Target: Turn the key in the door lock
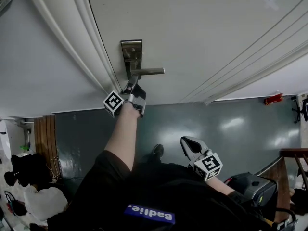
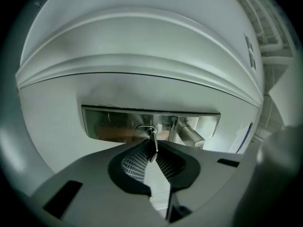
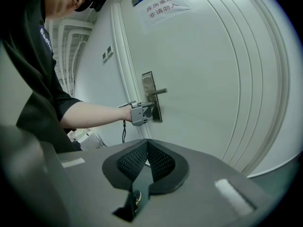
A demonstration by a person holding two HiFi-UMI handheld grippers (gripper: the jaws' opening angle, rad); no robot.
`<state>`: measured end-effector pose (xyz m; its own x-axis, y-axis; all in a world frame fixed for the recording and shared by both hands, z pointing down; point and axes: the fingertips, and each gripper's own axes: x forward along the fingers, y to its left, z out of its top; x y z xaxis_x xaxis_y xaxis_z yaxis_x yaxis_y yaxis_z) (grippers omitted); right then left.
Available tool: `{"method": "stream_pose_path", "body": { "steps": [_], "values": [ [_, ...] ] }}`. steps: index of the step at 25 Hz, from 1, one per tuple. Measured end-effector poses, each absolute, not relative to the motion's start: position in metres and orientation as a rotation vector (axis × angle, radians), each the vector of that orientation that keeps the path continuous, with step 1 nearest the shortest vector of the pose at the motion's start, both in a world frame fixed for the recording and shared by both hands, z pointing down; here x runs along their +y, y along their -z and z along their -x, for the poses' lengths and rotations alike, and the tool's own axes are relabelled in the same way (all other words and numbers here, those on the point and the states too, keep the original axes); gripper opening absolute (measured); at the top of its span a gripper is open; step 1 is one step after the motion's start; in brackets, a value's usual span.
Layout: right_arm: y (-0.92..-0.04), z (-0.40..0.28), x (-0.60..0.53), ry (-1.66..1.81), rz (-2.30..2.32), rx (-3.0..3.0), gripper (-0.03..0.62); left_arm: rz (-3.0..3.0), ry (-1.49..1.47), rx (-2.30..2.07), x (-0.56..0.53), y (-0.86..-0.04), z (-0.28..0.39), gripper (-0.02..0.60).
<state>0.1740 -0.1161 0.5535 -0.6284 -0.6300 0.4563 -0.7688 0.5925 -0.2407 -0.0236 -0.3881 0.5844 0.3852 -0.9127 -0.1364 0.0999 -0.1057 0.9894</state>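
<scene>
White door [image 1: 207, 28] fills the frame; at centre my left claw [image 2: 151, 150] is clamped on the key [image 2: 152, 137] in the lock plate [image 2: 109, 124], so I'd roll squarely about its axis, no sideways prying, right claw [image 3: 147, 148] hanging closed and empty.

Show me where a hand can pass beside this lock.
Free: the flat white door right of the brushed-steel lever handle, and above the steel lock plate. Crowded: below the lever, where the left tool clamps the small metal key.
</scene>
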Motion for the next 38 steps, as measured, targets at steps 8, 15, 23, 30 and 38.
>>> {"method": "stream_pose_path", "body": {
  "steps": [8, 15, 23, 30, 38],
  "values": [
    [-0.551, -0.173, -0.117, -0.614, -1.174, -2.471, 0.002, -1.302, 1.098, -0.561, -0.388, -0.581, 0.021, 0.035],
    [-0.553, -0.176, -0.118, -0.648, -1.213, -2.448, 0.002, -1.303, 1.155, -0.431, -0.388, -0.579, 0.019, 0.037],
    [-0.556, -0.169, -0.121, -0.625, -1.196, -2.437, 0.002, -1.427, 1.100, -0.423, -0.388, -0.579, 0.020, 0.044],
    [-0.553, -0.166, -0.121, -0.613, -1.138, -2.495, 0.029, -1.567, 0.987, -0.606, -0.370, -0.575, 0.028, 0.147],
    [-0.561, -0.140, -0.108, -0.649, -0.917, -2.641, 0.029, -1.694, 0.876, -0.718, -0.278, -0.543, 0.018, 0.156]
  ]
}}
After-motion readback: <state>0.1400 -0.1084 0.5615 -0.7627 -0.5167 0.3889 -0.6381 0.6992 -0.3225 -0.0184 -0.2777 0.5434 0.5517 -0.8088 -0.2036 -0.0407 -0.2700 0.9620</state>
